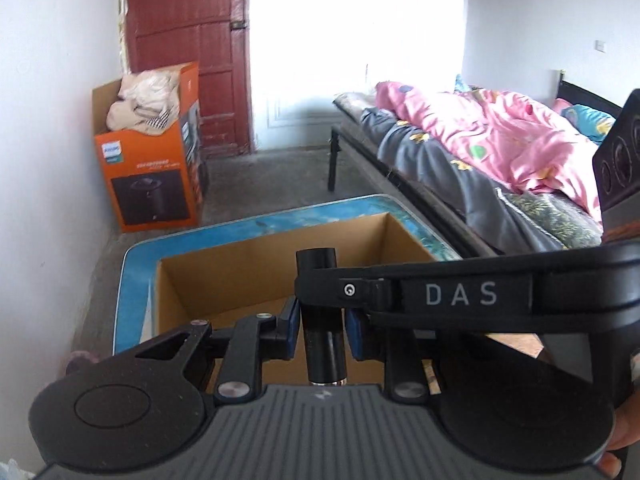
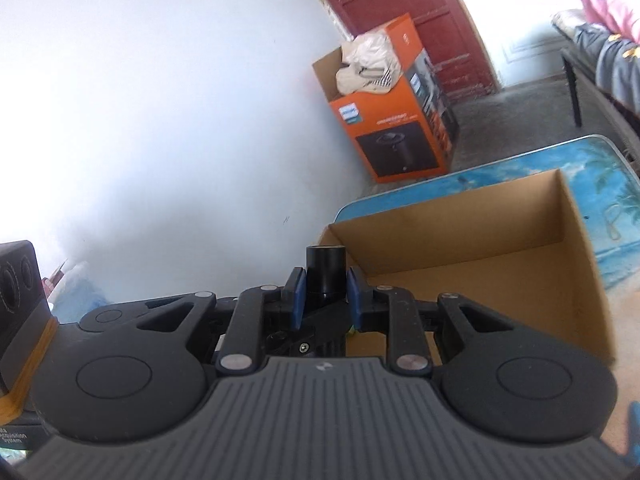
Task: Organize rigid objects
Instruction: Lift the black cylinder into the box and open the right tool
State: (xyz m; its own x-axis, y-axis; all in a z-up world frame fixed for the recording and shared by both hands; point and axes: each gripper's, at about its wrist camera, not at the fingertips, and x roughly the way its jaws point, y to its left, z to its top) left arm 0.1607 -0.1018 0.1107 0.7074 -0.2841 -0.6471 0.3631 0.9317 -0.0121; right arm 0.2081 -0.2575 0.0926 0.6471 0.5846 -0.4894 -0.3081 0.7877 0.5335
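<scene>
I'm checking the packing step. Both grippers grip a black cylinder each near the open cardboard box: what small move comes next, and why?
Probably carry the left gripper forward over the cardboard box and lower its black cylinder inside: the box stands open just ahead.

A blue beach-print table (image 2: 624,208) carries 1 open cardboard box (image 2: 500,216).

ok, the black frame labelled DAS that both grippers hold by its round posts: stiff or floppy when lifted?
Probably stiff: the black DAS frame spans straight from the left gripper without sagging. Its round posts could twist between the flat blue pads of the right gripper.
</scene>
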